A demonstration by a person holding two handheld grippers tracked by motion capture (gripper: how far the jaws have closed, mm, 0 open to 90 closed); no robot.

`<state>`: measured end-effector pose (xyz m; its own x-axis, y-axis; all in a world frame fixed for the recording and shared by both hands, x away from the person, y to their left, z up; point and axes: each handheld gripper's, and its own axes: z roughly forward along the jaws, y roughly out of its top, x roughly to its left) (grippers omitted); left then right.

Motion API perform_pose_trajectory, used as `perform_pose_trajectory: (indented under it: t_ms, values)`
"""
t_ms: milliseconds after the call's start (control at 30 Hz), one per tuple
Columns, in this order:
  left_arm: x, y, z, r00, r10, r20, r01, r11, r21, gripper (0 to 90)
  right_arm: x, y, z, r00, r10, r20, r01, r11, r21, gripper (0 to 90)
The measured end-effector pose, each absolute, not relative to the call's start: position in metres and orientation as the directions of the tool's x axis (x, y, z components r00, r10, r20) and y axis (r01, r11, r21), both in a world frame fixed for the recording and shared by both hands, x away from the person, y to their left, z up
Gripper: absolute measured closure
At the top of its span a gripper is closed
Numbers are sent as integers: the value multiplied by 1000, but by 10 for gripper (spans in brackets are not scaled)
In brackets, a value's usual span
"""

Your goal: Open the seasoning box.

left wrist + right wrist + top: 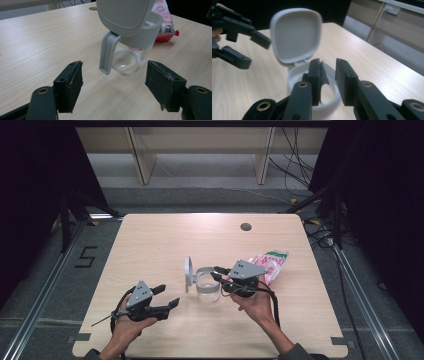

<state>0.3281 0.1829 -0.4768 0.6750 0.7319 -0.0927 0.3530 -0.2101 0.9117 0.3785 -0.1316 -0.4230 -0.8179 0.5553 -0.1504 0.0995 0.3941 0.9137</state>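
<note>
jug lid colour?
Light grey; the lid stands flipped open above the clear jug. Best seen in the left gripper view.

A lab recording booth: black curtains point(30, 195), floor rails point(45, 290), loose cables point(300, 165), lone wooden table point(165, 235).

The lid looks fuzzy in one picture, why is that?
In the right gripper view the lid is blurred and soft at its edges, while the black tool up close looks sharper. In the left gripper view the lid is crisp, and the clear jug shows small bright glints.

Pink-white snack bag point(270, 263) on wood table point(165, 240), cable hole point(245, 226), wood shelf legs point(141, 160) behind
</note>
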Motion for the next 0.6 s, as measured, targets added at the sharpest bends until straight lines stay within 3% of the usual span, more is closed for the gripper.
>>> perform_pose_trajectory:
  t_ms: [167,300,600]
  values:
    - [326,183,-476,679,729,-86,352,-220,910,282,379,-153,-426,-769,629,-116,155,359,920,650]
    - [326,184,-477,677,730,-98,353,-205,913,281,383,-167,-427,-717,681,-147,161,367,916,579]
    - [324,184,-477,680,728,-92,355,-217,909,273,383,-207,-435,-591,805,-52,288,271,919,429]
